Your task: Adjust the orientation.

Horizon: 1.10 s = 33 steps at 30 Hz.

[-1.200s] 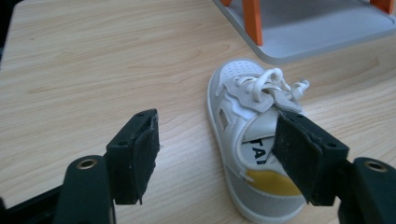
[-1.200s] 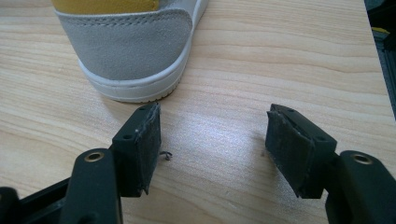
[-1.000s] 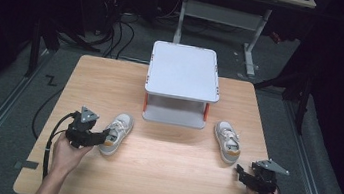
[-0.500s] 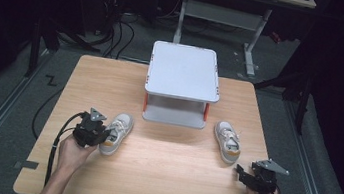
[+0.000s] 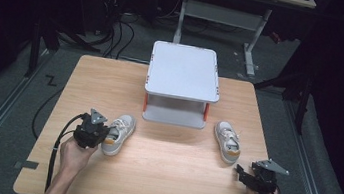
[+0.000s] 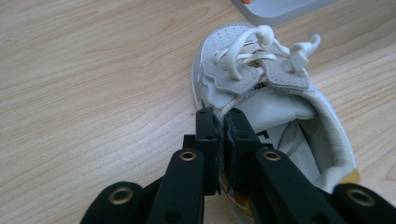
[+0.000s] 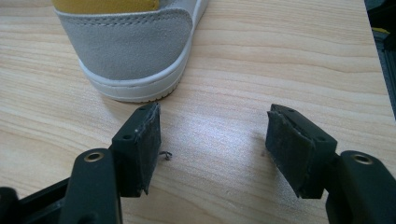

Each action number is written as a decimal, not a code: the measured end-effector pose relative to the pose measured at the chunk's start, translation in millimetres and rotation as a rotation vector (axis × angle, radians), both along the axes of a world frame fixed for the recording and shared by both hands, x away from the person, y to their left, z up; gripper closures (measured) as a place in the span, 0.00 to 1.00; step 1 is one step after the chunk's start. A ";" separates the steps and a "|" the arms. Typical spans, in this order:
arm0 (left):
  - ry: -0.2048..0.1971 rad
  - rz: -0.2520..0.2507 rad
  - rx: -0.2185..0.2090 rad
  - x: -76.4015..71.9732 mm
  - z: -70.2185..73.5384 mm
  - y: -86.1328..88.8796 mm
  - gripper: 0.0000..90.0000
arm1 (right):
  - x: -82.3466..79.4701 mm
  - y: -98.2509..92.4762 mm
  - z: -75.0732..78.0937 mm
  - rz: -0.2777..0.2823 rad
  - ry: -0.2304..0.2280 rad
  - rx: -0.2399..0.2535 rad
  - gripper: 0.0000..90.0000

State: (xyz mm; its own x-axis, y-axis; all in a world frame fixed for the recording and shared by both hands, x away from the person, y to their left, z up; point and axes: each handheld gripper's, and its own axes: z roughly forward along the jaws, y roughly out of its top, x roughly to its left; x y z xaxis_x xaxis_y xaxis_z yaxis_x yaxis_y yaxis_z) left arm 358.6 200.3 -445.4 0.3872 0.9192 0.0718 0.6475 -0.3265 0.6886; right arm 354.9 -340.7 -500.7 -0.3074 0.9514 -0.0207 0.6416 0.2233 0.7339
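The left gripper (image 5: 97, 130) is sitting at about seven o'clock on the bench (image 5: 169, 177), and its jaws have just been closing. They are now pinching the side wall of the left shoe (image 6: 261, 102) by its collar, one jaw inside and one outside. That shoe is lying with its toe pointing toward the grey stand (image 5: 183, 73) at twelve o'clock. The right gripper (image 7: 212, 149) is resting at about five o'clock with its jaws spread wide and holding nothing, just behind the heel of the right shoe (image 7: 133, 51).
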 end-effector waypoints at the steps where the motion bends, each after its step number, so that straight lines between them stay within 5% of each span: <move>1: 0.000 0.000 0.000 0.0 0.0 0.0 0.95 | 0.0 0.0 0.0 0.000 0.000 0.000 0.40; 6: -0.005 -0.003 -0.057 -2.2 4.2 -7.8 0.95 | 0.0 0.0 0.0 0.000 0.000 0.000 0.40; 16: 0.003 -0.052 -0.067 -0.7 15.5 -52.8 0.95 | 0.0 0.0 0.0 0.001 0.000 0.000 0.39; 26: 0.030 -0.057 -0.008 8.3 8.8 -104.2 0.94 | 0.0 0.0 0.0 0.002 0.000 0.000 0.39; 33: 0.024 -0.040 0.007 11.0 6.2 -123.2 0.94 | 0.0 0.0 0.0 0.002 0.001 0.000 0.39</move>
